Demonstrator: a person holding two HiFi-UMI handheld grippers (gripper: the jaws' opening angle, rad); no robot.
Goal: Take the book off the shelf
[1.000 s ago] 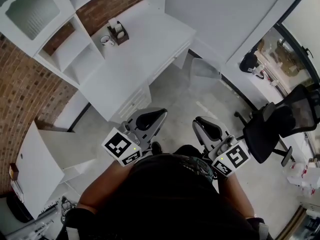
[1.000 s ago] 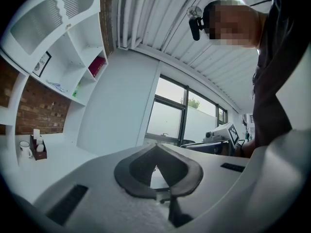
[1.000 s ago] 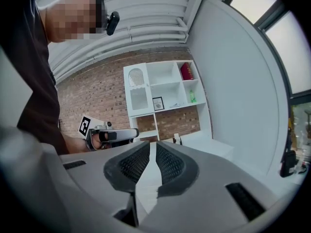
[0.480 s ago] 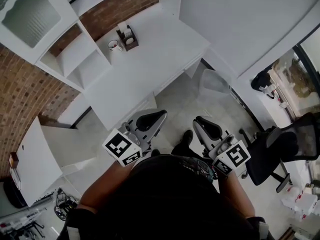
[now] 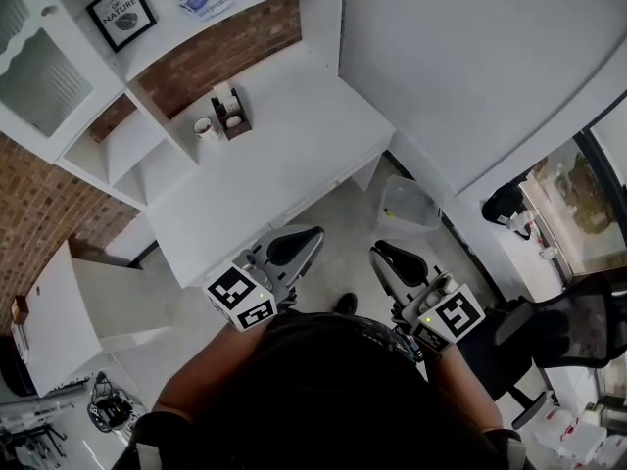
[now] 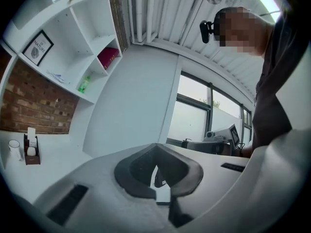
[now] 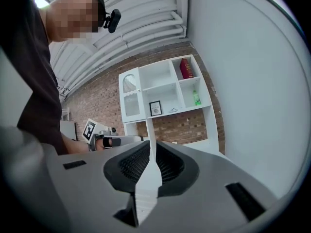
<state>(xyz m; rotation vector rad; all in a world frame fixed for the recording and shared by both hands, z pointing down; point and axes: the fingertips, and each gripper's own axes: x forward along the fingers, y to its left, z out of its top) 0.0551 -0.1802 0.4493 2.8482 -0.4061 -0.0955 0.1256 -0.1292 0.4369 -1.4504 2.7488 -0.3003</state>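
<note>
Head view: the left tool and right tool are held low over the floor, just short of the white table. Left gripper view – its jaws are closed together and empty; the red book sits in an upper compartment of the shelf, well apart. Right gripper view – jaws likewise closed on nothing; the red book stands in the top right compartment, above a green bottle.

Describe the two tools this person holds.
Both the left gripper and right gripper are light grey with black pads on the jaws. Each carries a white cube printed with black square markers. The person wears a dark top.
</note>
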